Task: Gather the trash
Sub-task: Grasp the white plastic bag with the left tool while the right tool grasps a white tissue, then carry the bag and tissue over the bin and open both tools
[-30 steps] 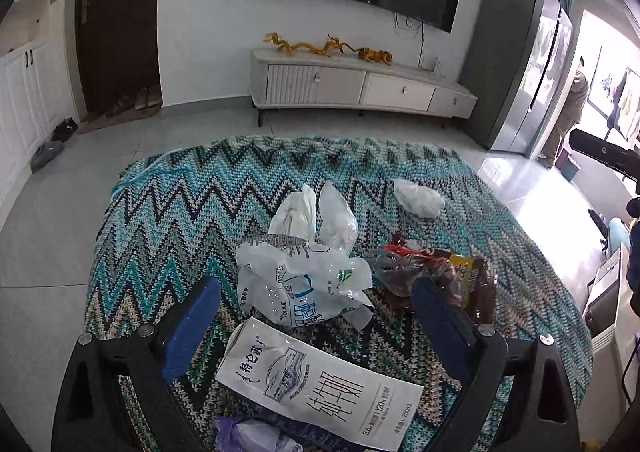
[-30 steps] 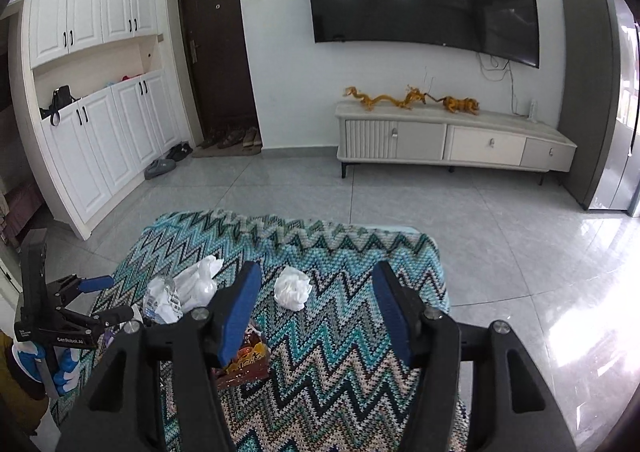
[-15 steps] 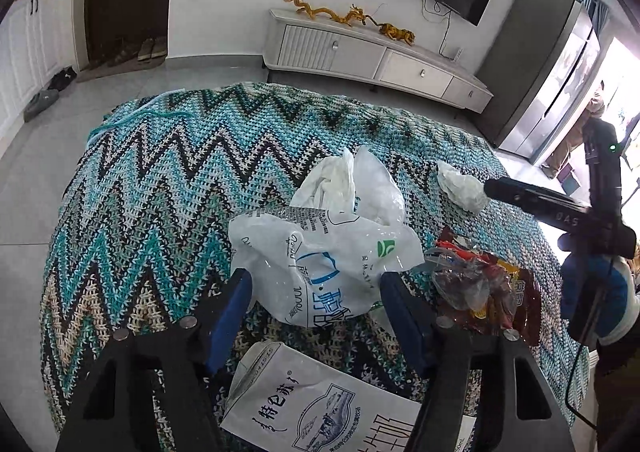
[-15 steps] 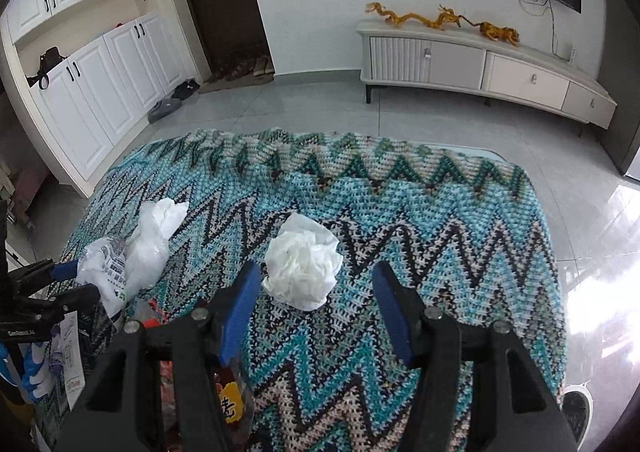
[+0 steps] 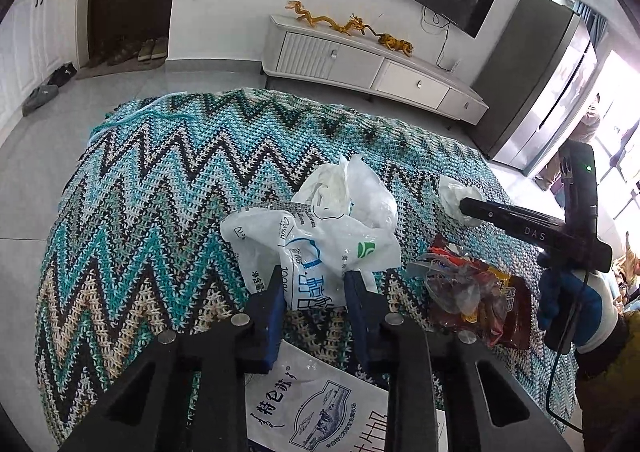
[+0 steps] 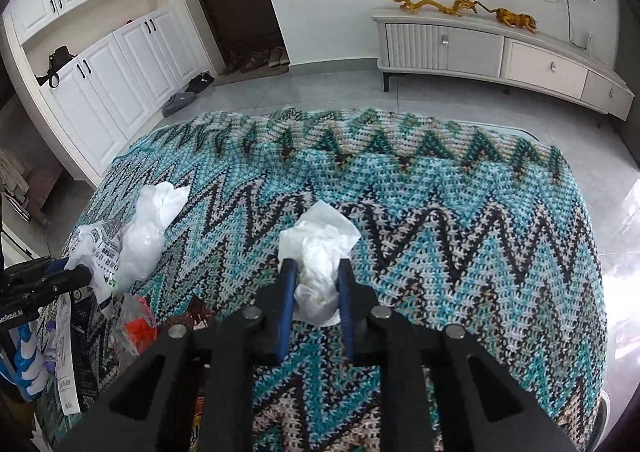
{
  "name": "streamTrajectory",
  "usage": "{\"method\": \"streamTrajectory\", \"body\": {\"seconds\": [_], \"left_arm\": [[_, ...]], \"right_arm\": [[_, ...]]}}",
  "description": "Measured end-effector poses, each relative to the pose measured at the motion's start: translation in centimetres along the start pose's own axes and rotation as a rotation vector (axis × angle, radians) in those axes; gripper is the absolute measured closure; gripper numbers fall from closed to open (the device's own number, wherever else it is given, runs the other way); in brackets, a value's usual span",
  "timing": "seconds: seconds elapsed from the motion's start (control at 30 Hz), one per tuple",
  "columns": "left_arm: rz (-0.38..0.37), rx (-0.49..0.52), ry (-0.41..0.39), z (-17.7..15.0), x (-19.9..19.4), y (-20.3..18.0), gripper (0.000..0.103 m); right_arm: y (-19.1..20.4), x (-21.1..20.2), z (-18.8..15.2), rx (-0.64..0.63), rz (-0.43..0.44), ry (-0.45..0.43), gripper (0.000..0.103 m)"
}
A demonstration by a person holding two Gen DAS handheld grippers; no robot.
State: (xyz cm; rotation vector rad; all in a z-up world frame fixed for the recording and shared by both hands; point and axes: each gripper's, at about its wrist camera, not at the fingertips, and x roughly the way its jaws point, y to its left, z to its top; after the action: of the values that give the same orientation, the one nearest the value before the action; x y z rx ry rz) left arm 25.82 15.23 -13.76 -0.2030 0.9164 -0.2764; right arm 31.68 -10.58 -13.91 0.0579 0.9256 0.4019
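L gripper (image 5: 316, 288) just clamped on printed plastic bag (image 5: 312, 248), R gripper (image 6: 314, 284) on tissue wad (image 6: 318, 252); risk: thin film slipping out, snack wrapper (image 5: 476, 296) at 3 o'clock snagging w/ lift.

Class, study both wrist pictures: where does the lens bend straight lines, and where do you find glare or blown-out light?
Left wrist view: the TV cabinet bows and the corners go black, typical fisheye; the window area at far right is blown out white. Right wrist view: the white cupboards curve inward, and the floor tiles at right carry bright glare. The knitted blanket is evenly lit and sharp in both.
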Motion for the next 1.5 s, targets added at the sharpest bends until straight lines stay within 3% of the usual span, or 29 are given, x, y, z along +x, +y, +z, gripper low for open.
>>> {"method": "streamTrajectory", "body": {"seconds": [0.5,0.93,1.2,1.5], "left_arm": [[0.004,-0.006,-0.144,-0.1,-9.6,-1.0,0.079],[0.009,0.125,-0.282,-0.4,-17.9,-8.0,0.079],[-0.057,0.275,-0.295,0.2,-18.3,-17.2,0.079],[-0.233,0.508,-0.192,-0.5,-12.9,-32.9,0.079]], "right_arm": [[1.4,-12.9,-1.4,-0.022,-0.004,-0.174,0.085],[2.0,-23.8,-4.7,-0.052,0.0,-0.357,0.085],[-2.0,-29.6,-8.9,-0.014,-0.062,-0.437,0.085],[-12.9,-35.2,-16.5,0.205,-0.2,-0.481,0.085]]}}
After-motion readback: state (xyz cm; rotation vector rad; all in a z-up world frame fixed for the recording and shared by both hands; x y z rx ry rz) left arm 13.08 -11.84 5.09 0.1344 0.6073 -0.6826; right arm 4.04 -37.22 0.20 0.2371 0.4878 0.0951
